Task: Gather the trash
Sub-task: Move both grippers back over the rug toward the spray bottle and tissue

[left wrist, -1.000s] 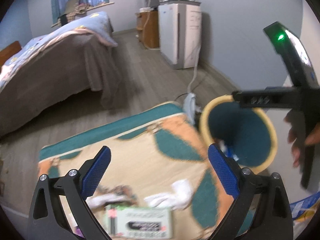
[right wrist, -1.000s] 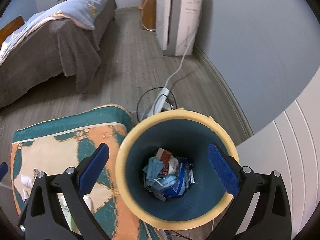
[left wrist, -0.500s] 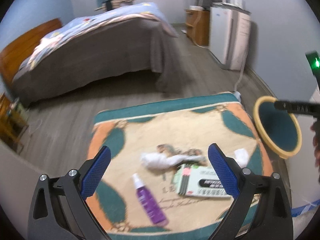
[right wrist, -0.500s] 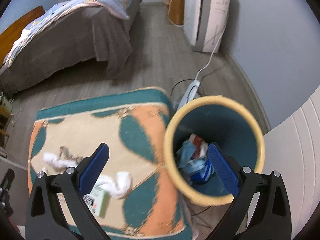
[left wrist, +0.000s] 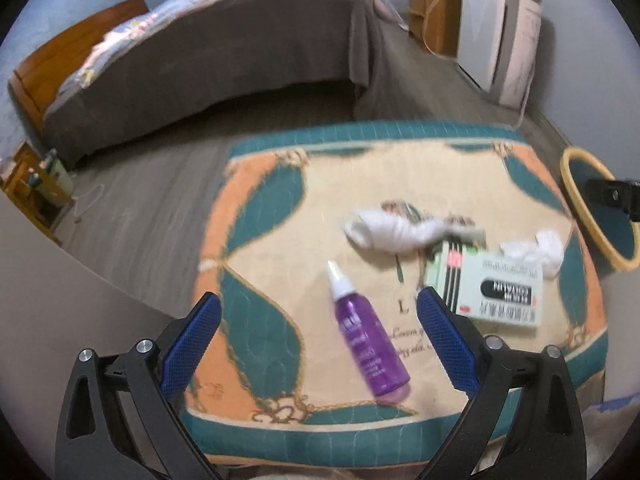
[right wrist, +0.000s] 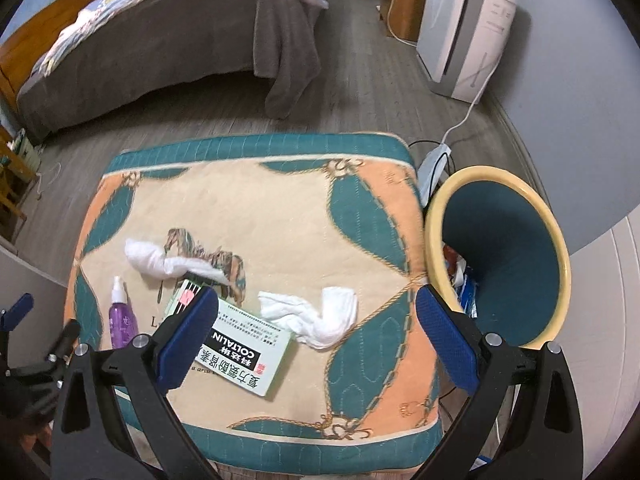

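On a patterned cushioned stool (left wrist: 400, 168) (right wrist: 280, 184) lie a purple spray bottle (left wrist: 366, 340) (right wrist: 120, 318), a pale green medicine box (left wrist: 492, 290) (right wrist: 248, 344) and two crumpled white tissues, one mid-stool (left wrist: 392, 232) (right wrist: 160, 260) and one nearer the bin (left wrist: 536, 250) (right wrist: 320, 318). A teal bin with a yellow rim (left wrist: 600, 208) (right wrist: 500, 256) stands right of the stool with trash inside. My left gripper (left wrist: 316, 332) hovers open above the bottle. My right gripper (right wrist: 316, 336) hovers open over the box and the nearer tissue.
A bed with a grey cover (left wrist: 200, 60) (right wrist: 160, 40) fills the far left. A white appliance (right wrist: 468, 28) and wooden cabinet (right wrist: 404, 4) stand at the far wall; its cable and a power strip (right wrist: 434, 164) lie on the floor beside the bin.
Both grippers have swung left from over the bin to over the stool. The bottle, box and tissues now lie under them; the bin has shifted to the right edge.
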The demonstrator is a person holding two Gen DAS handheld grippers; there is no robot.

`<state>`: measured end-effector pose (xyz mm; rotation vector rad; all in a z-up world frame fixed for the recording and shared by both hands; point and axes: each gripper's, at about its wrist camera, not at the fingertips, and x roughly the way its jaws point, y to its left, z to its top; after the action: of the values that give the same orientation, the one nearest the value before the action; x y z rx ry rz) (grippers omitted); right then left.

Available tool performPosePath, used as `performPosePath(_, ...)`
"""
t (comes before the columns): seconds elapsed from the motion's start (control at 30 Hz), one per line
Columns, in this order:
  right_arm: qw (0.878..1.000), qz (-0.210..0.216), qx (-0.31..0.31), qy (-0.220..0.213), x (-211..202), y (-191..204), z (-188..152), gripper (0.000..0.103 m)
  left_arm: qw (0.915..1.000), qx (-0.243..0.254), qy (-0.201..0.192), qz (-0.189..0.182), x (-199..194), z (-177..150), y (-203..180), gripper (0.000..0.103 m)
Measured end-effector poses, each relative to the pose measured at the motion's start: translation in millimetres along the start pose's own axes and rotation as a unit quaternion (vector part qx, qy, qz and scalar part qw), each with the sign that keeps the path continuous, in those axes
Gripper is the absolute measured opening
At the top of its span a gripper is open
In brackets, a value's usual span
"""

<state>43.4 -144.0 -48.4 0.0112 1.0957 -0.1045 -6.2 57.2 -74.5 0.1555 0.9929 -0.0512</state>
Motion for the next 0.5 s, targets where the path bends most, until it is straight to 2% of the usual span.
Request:
performPosePath(0.1,1.000,-0.014,-0.007,0.000,9.7,4.1,-2.3,0.097,0.9996,0.019,0.020,-0.010,15.0,-2.0,-7.4,0.097)
performPosePath(0.2,1.000,-0.007,0.008,0.011,23.8,-2.2,-1.6,0.097,0.9986,0.027,0.042,-0.018,30.1,-5.4,-14.0,0.097)
performPosePath(0.33,0.998,-0.024,0.039,0.051,51.4,-15.9,-3.9,0.097,0.9976,0.015,0.064,-0.023,47.4,-11.5,-13.7,0.096)
performPosePath(0.5,0.994,-0.030,0.061,0.081,71.9,-28.1,-3.3,0.097,0.9966,-0.002,0.076,-0.033,60.9,-15.4,-12.0,0.094)
